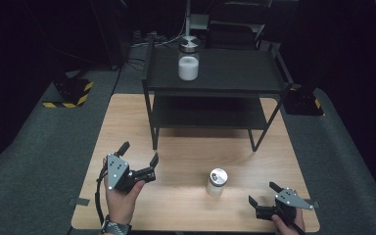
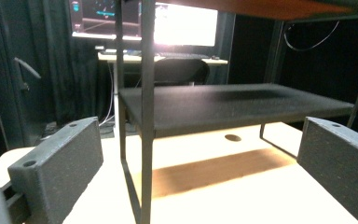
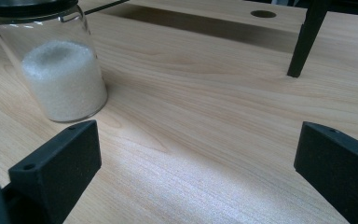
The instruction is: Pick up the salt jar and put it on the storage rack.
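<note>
Small round glass jar (image 1: 217, 182) with a shiny metal lid, packed with white grainy stuff, sits on the pale wood-grain desk (image 1: 186, 205) between both grippers. Left gripper (image 1: 138, 153) jaws are spread wide, holding nothing. Right gripper (image 1: 264, 194) same deal: wide apart, empty, near the jar, not touching.

Left gripper (image 1: 138, 155): black body, two black jaws, grey three-cornered plate on top dotted with small pale screws.
Right gripper (image 1: 263, 193): same black build, grey three-cornered plate, pale screw heads.
Jaws: blocky matt black pads, a small round hole near each top corner.
Cable: black, trailing from the left gripper along the wrist.
Wrist: dark watch with a woven-looking band.
</note>
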